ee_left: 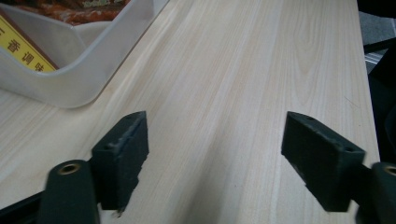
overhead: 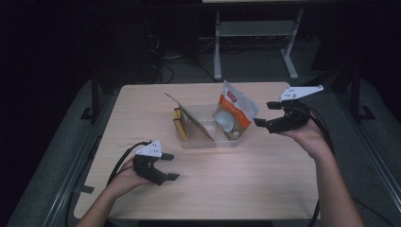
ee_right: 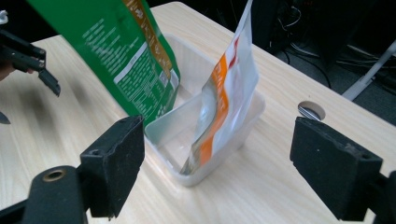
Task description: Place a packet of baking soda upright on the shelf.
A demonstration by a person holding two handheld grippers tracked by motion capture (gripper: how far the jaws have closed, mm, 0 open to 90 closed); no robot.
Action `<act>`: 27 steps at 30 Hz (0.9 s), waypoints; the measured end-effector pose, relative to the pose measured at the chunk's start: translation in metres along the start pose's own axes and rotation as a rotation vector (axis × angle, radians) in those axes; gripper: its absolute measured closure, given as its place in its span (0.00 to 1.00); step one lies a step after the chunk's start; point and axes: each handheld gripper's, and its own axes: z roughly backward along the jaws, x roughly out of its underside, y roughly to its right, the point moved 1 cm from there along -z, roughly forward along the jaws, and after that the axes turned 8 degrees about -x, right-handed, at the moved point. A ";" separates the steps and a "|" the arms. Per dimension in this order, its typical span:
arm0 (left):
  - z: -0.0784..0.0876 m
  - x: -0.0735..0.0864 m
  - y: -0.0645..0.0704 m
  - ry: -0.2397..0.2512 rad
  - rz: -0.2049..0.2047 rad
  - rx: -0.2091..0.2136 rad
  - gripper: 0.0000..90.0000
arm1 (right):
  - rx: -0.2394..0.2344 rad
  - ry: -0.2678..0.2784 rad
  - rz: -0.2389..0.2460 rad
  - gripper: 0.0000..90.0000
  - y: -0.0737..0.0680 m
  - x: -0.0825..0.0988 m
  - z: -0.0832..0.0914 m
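Two packets stand in a clear plastic bin (overhead: 208, 137) at the middle of the tabletop (overhead: 236, 179); this bin serves as the landmark for all positions below.

Contents of the bin:
- An orange-and-white pouch (overhead: 235, 113) stands at the bin's right end, upright and leaning slightly, its top well above the rim. In the right gripper view the pouch (ee_right: 229, 93) rests against the bin's near wall with its lower edge on the bin floor.
- A larger flat packet (overhead: 191, 120) leans across the bin's left half, tilted, its upper edge toward the far left. The right gripper view shows its green printed face (ee_right: 126, 51).
- A yellow-labelled item (overhead: 179, 127) lies against the bin's left wall; the left gripper view shows part of its yellow label (ee_left: 21, 53).

Right tongs (overhead: 267, 116): positioned just to the right of the bin, above the tabletop, aimed at the orange-and-white pouch. The jaws stand wide apart and hold nothing. The pouch lies ahead of the jaws, near them but not between them and not touched.

Left tongs (overhead: 169, 166): positioned on the near side of the bin, toward its left end and apart from it, low over the tabletop. The jaws stand wide apart with bare wood between them. In the left gripper view the bin's corner (ee_left: 88, 70) lies ahead and to the left of the jaws, with no contact.
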 end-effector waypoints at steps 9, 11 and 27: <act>0.004 0.004 0.003 -0.021 0.008 -0.020 0.20 | -0.022 -0.046 -0.031 0.20 -0.016 0.045 -0.004; 0.006 0.006 0.004 -0.023 0.008 -0.027 0.20 | -0.027 -0.051 -0.029 0.20 -0.020 0.055 -0.006; 0.006 0.026 0.004 -0.048 0.012 -0.047 0.20 | -0.099 -0.121 -0.068 0.22 -0.040 0.116 -0.037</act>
